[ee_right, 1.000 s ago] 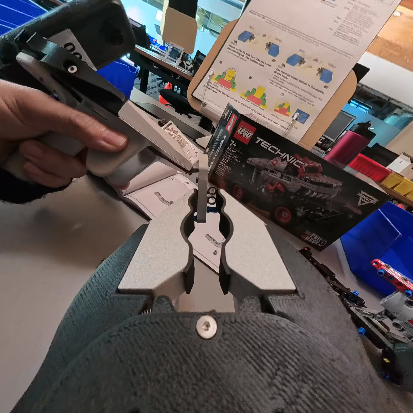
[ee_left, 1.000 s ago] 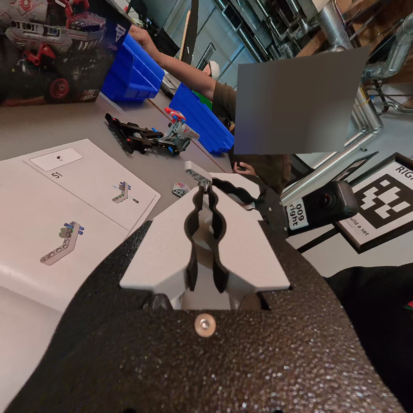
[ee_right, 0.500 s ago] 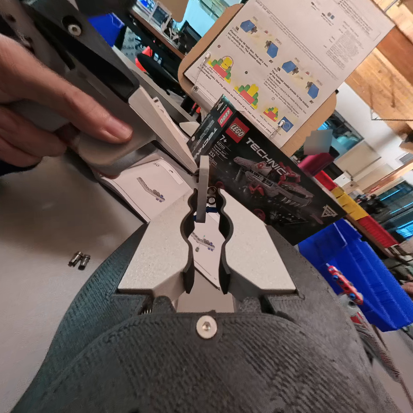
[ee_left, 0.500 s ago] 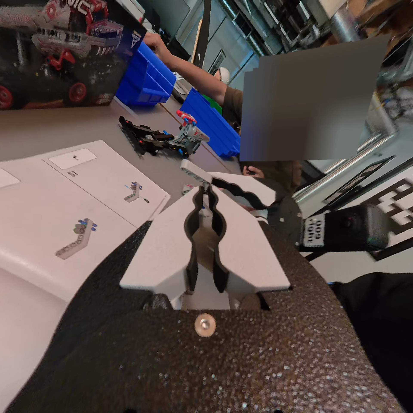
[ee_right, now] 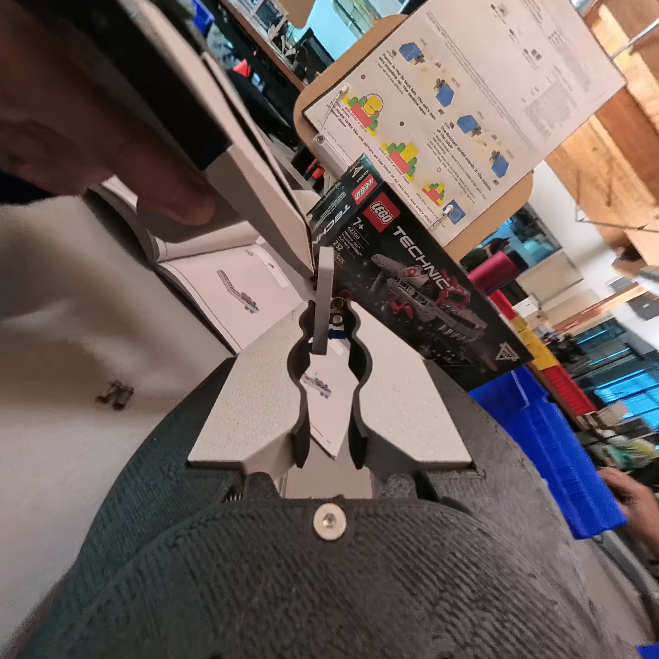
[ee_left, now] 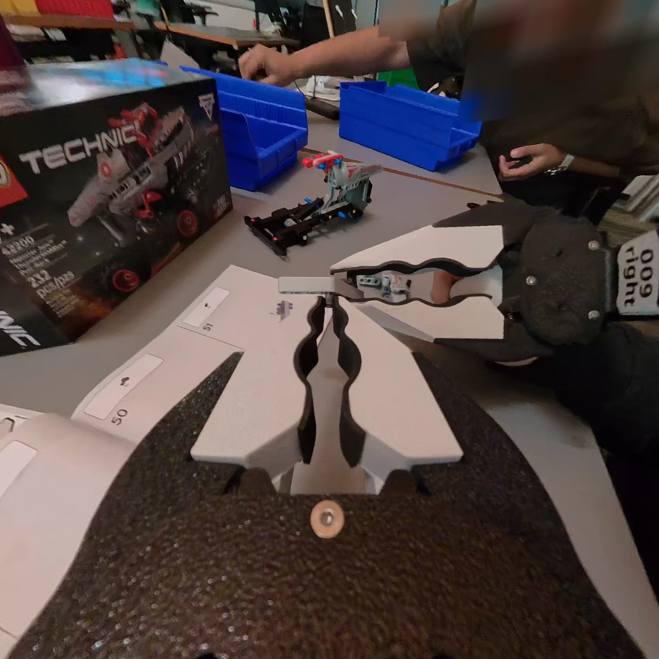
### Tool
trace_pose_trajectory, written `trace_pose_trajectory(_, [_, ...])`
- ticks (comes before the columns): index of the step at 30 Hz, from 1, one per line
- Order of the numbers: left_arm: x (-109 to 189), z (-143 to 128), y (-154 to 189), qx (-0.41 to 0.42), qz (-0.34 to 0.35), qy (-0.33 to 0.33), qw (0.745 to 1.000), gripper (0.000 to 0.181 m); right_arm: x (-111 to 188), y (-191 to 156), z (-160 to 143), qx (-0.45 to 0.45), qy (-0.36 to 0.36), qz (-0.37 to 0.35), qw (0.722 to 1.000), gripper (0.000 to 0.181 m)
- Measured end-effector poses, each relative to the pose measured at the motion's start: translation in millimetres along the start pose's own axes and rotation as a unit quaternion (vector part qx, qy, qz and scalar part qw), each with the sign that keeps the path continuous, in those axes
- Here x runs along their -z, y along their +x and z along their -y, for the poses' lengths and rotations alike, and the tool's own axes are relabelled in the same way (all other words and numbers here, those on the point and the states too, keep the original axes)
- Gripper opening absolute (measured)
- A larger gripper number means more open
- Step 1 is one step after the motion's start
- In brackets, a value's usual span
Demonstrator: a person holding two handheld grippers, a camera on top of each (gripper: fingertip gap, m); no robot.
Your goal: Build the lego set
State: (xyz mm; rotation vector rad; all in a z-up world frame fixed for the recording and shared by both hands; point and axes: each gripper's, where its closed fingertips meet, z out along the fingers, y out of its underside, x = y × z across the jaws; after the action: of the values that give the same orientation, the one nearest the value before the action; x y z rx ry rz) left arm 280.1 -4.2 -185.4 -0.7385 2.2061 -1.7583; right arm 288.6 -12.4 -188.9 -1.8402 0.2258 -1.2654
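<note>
My left gripper is shut on a small grey pin, whose tip touches the underside of a light grey beam. My right gripper comes in from the right, shut on that beam. In the right wrist view, my right gripper holds the beam upright on edge, with dark round connectors on its right face. The left gripper meets the beam from the upper left. The open instruction booklet lies under both.
The set's box stands at the left. A partly built black chassis lies beyond the booklet. Two blue bins stand behind it, a person's hand reaching over them. Two loose pins lie on the table. The grippers are tip to tip, or close to it.
The two grippers have come together: the left gripper's pin now meets the beam held by the right gripper. Both views have swung, and the box now stands closer in the left view.
</note>
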Motion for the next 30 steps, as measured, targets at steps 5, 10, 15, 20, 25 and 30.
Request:
trace_pose_trajectory(5, [0,-9,0,0.058,-0.041,-0.02,0.997,0.002,0,-5,-3,0.104,-0.015,-0.01,0.994,0.015])
trace_pose_trajectory(10, [-3,-14,-4,-0.046,0.022,-0.042,0.998,0.002,-2,-9,-8,0.083,-0.033,0.006,0.996,0.015])
trace_pose_trajectory(15, [-2,-7,-2,0.008,-0.005,-0.005,1.0,0.002,0,-8,-6,0.035,-0.016,0.027,0.999,0.015])
trace_pose_trajectory(20, [-2,-9,-1,-0.026,-0.017,0.001,1.0,0.002,2,-10,-5,-0.007,0.008,0.064,0.998,0.015])
trace_pose_trajectory(25, [1,4,6,-0.159,0.04,0.009,0.986,0.002,7,-3,3,-0.089,0.05,0.082,0.991,0.015])
trace_pose_trajectory(30, [3,9,14,-0.295,0.088,-0.018,0.951,0.002,12,-4,6,-0.11,0.078,0.113,0.984,0.015])
